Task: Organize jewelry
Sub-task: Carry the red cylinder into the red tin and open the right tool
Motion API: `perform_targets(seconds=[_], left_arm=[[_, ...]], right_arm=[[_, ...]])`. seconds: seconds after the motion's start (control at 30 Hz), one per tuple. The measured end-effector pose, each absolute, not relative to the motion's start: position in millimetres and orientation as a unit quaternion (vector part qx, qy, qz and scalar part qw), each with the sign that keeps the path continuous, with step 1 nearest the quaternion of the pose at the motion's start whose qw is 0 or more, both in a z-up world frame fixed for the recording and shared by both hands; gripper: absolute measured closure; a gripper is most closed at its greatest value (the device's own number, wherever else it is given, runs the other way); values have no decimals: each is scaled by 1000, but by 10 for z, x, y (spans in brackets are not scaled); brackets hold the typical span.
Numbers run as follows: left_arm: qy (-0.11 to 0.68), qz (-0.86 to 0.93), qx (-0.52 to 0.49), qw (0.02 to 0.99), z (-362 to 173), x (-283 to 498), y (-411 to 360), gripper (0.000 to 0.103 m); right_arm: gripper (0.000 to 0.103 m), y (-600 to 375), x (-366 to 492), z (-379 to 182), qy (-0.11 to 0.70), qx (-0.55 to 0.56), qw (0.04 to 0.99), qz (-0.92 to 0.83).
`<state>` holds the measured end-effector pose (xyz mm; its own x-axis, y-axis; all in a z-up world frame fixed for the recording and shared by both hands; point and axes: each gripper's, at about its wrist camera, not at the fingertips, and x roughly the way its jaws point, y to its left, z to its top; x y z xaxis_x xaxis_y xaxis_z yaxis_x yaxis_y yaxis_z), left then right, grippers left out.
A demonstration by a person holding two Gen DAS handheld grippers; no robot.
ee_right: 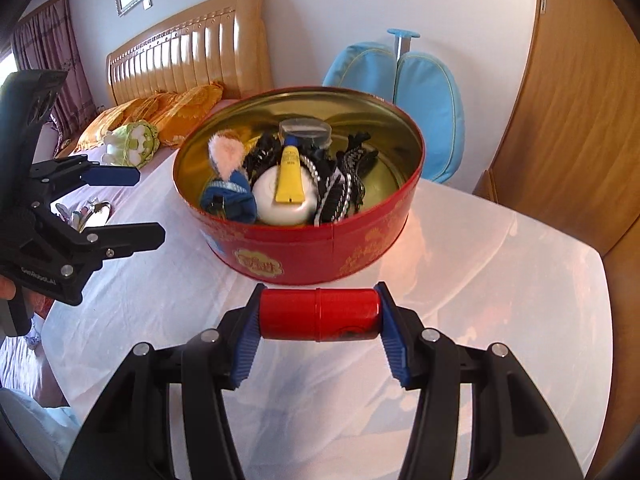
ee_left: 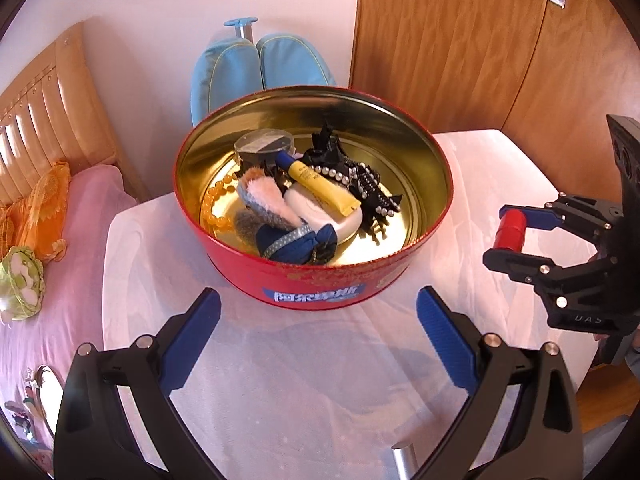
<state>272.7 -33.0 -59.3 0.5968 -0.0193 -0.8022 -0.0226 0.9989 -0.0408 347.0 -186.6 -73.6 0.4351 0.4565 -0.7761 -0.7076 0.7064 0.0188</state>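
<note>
A round red tin with a gold inside stands on the white table. In it lie a yellow tube, a white round case, a black beaded hair clip, an amber bead bracelet, a blue bow and a fluffy pink clip. My right gripper is shut on a red cylinder, held lengthwise between the pads, just short of the tin. My left gripper hangs open and empty before the tin.
A white cloth covers the table. A bed with pink sheets, orange pillows and a green plush toy lies on the left. A blue chair stands behind the tin. Wooden wardrobe doors fill the right.
</note>
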Motion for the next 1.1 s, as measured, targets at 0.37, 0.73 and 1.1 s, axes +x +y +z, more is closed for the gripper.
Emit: perform_targets(seconds=[0.37, 0.73, 1.1], left_arm=[[418, 35, 2, 908, -255, 3532, 158, 7], [443, 50, 9, 895, -483, 4002, 469, 7], [424, 45, -14, 905, -432, 3792, 488, 7]], right_arm=[[48, -1062, 4268, -467, 371, -161, 834, 376], [48, -276, 5077, -1020, 485, -191, 792, 319], [16, -397, 4921, -896, 456, -179, 804, 336]])
